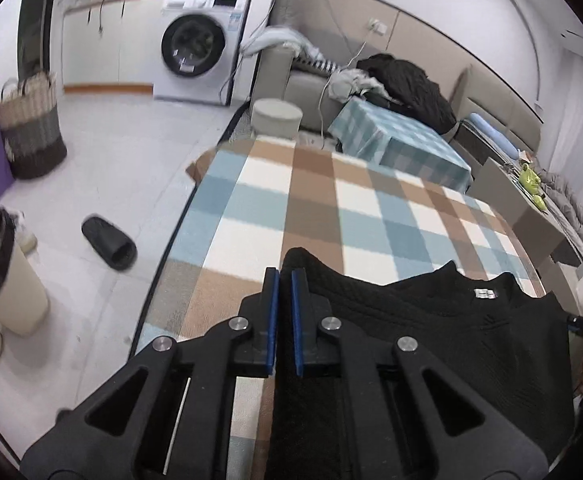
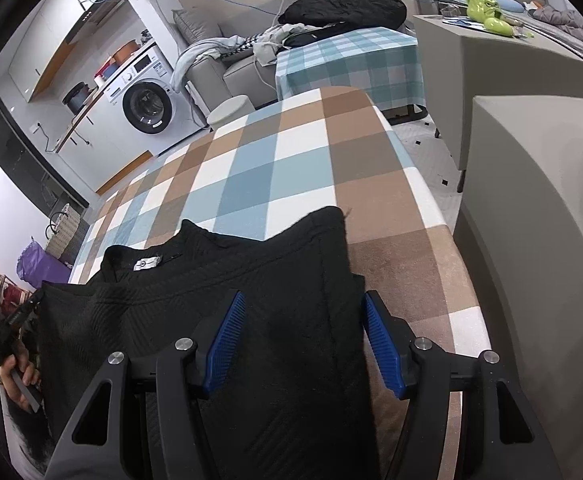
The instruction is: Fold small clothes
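Observation:
A black knit top [image 1: 431, 320] lies on the table's brown, blue and white checked cloth [image 1: 311, 200], its collar with a white label [image 1: 484, 293] towards the far side. My left gripper [image 1: 284, 276] is at the top's left edge, its blue pads nearly together with dark fabric in the narrow gap. In the right wrist view the same top [image 2: 211, 280] has a folded strip along its right side. My right gripper [image 2: 302, 300] stands open over that strip, one pad on each side of it. A hand [image 2: 15, 376] holds the left gripper's handle at the left edge.
The table's edges [image 2: 431, 200] drop off close on the left and right. On the floor to the left are a black slipper [image 1: 109, 246], a woven basket [image 1: 31, 132] and a bin [image 1: 7, 280]. Beyond stand a round stool [image 1: 275, 116], a teal-checked table [image 1: 403, 140] and a washing machine [image 1: 199, 44].

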Available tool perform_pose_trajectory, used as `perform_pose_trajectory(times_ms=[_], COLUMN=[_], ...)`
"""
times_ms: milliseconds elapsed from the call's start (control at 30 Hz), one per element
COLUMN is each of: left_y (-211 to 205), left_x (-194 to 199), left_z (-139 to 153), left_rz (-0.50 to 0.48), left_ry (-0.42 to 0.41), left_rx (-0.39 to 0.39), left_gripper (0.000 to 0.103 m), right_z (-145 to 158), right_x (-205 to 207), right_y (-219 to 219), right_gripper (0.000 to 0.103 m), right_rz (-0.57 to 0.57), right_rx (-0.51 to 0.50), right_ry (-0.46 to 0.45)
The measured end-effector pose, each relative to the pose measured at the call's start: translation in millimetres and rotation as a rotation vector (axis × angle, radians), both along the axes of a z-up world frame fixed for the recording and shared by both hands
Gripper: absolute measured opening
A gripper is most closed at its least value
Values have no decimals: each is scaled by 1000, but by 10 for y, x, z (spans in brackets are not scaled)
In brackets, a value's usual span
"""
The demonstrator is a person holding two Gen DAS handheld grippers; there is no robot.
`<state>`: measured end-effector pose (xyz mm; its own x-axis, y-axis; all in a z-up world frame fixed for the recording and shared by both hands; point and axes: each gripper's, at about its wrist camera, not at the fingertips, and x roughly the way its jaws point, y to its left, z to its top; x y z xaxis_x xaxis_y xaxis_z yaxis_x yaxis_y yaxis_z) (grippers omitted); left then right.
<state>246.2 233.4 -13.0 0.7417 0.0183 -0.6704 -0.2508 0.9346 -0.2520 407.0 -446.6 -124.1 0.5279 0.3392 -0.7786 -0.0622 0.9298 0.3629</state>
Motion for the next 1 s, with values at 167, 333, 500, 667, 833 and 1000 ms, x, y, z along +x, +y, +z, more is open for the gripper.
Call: perform_pose_trajectory(times_ms=[167,333,500,667,833,1000], left_y=[193,218,-35,-215,-194,-117], left_x=[25,37,128,311,203,149], left_z=[-194,-265,-281,-418,-310,-77], left_rz=[75,33,-53,-79,-62,-41], left_ry=[62,103,111,172,89,14], left_rx=[-42,-102,-85,-31,-31,-64], left_gripper=[0,22,64,34,4,4], right_z=[-60,-105,-84,-55,110,417], right_x=[60,149,232,288,145,-65], right_y=[-64,-72,-21,109,144,160], right_gripper=[62,62,62,33,5,5], right_rz=[-16,-21,-19,8,16,37], right_rx=[27,38,40,-30,-138,-150], right_ry=[27,46,21,-28,-135,-267])
